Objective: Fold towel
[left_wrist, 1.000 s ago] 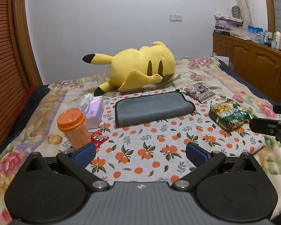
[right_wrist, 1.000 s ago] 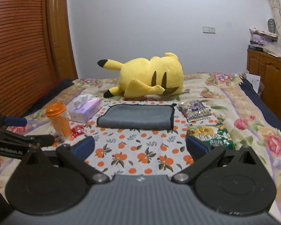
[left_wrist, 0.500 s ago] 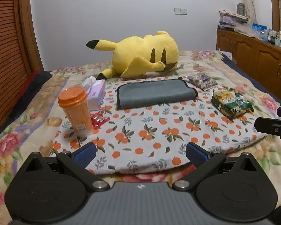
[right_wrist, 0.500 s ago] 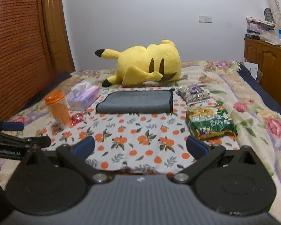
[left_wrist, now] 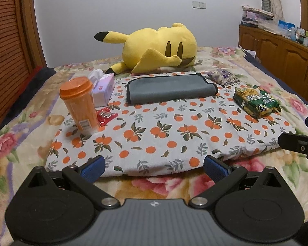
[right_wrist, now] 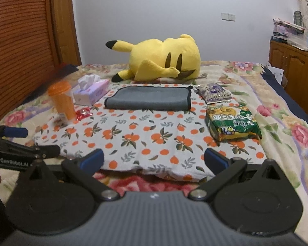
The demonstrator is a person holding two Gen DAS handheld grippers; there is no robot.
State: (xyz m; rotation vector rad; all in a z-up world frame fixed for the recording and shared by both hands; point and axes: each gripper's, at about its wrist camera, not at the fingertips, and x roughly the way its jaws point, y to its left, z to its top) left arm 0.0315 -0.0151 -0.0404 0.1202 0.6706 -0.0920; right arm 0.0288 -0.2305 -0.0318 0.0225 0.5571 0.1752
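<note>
A grey towel (left_wrist: 170,89) with a black edge lies folded flat at the far side of an orange-print cloth (left_wrist: 164,131) on the bed; it also shows in the right wrist view (right_wrist: 147,99). My left gripper (left_wrist: 154,167) is open and empty, hanging just off the near edge of the cloth. My right gripper (right_wrist: 154,161) is open and empty at the same near edge, further right. Both are far from the towel. Each gripper shows at the side of the other's view.
A yellow plush toy (left_wrist: 158,48) lies behind the towel. An orange cup (left_wrist: 80,103), a tissue box (left_wrist: 103,89) and a red wrapper (left_wrist: 105,115) stand left. A green snack bag (left_wrist: 256,102) and a purple packet (left_wrist: 223,76) lie right. Wooden cabinets line the right wall.
Both grippers have drawn back toward me, from over the cloth to its near edge. Both stay open. The towel has not moved.
</note>
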